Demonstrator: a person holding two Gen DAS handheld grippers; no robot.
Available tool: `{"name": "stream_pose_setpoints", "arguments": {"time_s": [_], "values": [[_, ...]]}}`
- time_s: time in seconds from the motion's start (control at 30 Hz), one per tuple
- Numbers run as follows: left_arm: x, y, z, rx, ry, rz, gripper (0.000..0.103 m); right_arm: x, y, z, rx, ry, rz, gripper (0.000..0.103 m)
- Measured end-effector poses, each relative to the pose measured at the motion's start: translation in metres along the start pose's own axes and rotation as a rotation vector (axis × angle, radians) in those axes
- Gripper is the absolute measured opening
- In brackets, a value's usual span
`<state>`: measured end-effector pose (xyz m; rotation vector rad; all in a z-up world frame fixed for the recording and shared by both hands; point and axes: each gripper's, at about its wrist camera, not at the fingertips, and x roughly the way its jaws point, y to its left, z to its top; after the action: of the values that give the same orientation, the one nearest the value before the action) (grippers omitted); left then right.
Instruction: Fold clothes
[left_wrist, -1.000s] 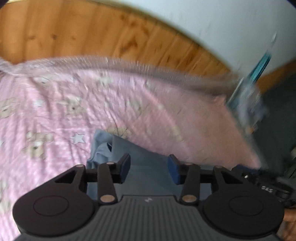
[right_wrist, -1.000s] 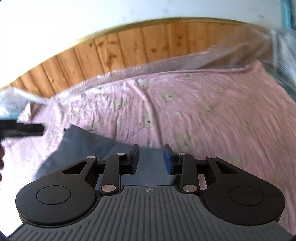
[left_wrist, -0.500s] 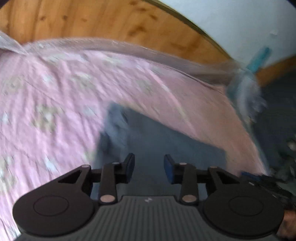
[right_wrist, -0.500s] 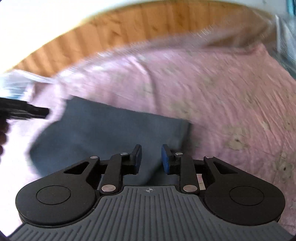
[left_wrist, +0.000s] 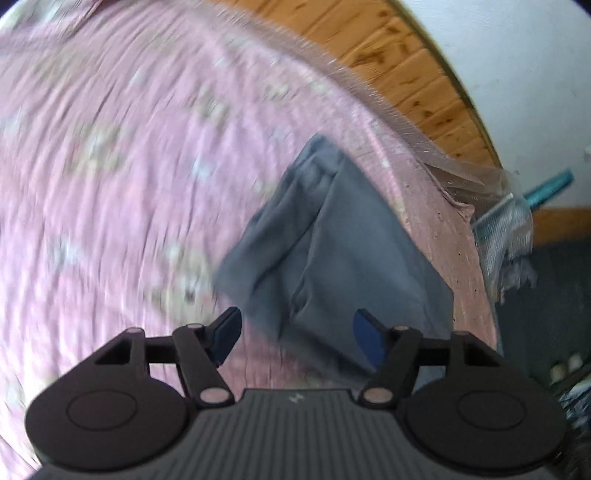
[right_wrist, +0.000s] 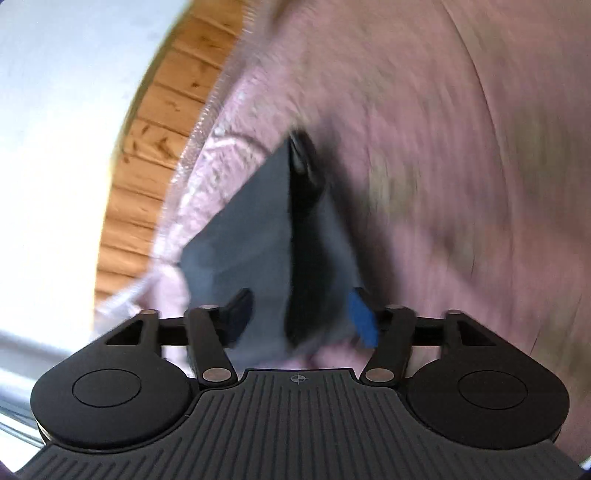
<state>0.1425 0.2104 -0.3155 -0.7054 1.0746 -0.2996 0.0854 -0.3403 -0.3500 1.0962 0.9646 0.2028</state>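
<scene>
Grey-blue cloth, the garment (left_wrist: 332, 251), lies on the pink bedsheet (left_wrist: 110, 147) near the bed's edge, gathered into a compact, layered shape with a raised crease running down its middle. Half a second ago it spread wider and flatter in both views; now it sits narrower, with one panel doubled over another. We read that as a fold just laid across, though motion blur hides how neatly the edges meet.

Our left gripper (left_wrist: 297, 332) hovers just short of the garment's near corner, jaws wide apart and holding nothing; a moment ago they stood much closer together, so we judge they have just let the cloth go. Our right gripper (right_wrist: 301, 314) shows the same: jaws spread wide, empty, with the cloth lying beyond them. A dark upright shape (right_wrist: 304, 173) crosses the garment in the right wrist view; we cannot tell what it is.

Beyond the sheet run a clear plastic edge (left_wrist: 369, 99), wood panelling (left_wrist: 406, 55) and a pale wall (left_wrist: 517, 55). Whether another fold is needed, blur leaves unsettled.
</scene>
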Motion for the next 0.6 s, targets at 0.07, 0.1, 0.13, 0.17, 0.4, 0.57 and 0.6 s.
{"name": "stream_pose_setpoints", "arguments": {"time_s": [0.07,0.1,0.13,0.17,0.4,0.57,0.6], "values": [[0.014,0.002,-0.001,-0.048,0.000,-0.026,0.073,0.018,-0.011,-0.010,0.064,0.030,0.019,0.073],[0.023,0.001,-0.001,-0.056,0.001,-0.026,0.074,0.027,-0.013,-0.014,0.076,0.029,0.015,0.073],[0.031,0.000,-0.001,-0.065,0.003,-0.025,0.075,0.036,-0.014,-0.017,0.078,0.018,0.004,0.074],[0.033,-0.001,-0.001,-0.067,-0.003,-0.018,0.079,0.044,-0.014,-0.018,0.082,0.002,-0.008,0.075],[0.035,-0.014,-0.002,-0.075,-0.053,0.037,0.052,0.049,0.006,-0.020,-0.010,-0.111,-0.020,0.058],[0.038,-0.019,-0.001,-0.099,-0.077,0.068,0.039,0.054,0.007,-0.010,-0.050,-0.067,-0.059,0.054],[0.039,-0.018,0.000,-0.120,-0.071,0.066,0.042,0.058,0.003,-0.007,-0.028,-0.054,-0.055,0.056]]}}
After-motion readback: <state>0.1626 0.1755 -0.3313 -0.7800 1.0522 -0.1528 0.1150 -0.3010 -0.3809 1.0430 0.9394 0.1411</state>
